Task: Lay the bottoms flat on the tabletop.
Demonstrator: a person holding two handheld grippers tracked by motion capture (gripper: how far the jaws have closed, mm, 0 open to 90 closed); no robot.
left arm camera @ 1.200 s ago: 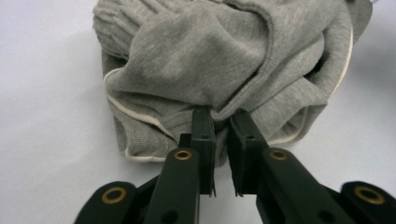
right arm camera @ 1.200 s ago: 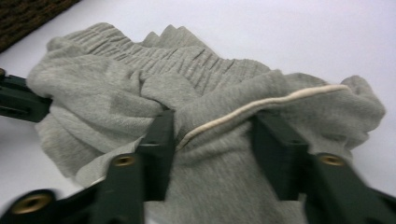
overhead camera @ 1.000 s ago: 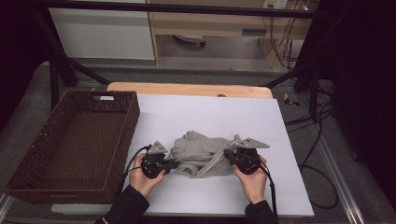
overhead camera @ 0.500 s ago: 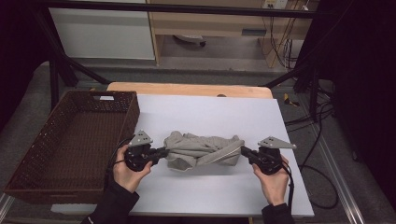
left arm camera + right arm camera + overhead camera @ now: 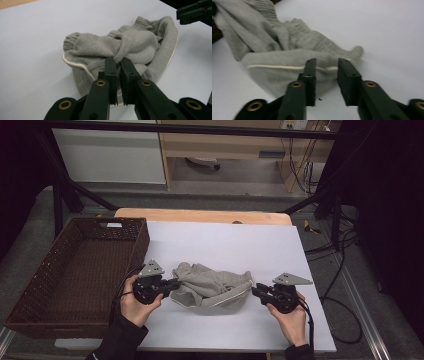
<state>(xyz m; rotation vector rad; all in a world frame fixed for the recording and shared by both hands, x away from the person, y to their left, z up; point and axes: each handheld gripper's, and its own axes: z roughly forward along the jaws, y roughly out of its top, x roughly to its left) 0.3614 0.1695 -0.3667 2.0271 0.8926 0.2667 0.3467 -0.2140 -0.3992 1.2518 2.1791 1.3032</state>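
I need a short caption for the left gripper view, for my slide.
Left gripper pinching a fold of the crumpled grey garment on the white table.

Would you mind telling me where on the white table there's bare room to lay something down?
The far half of the white table, behind the grey garment, is bare, as is the near strip. It is crowded mid-table, where both tongs flank the garment.
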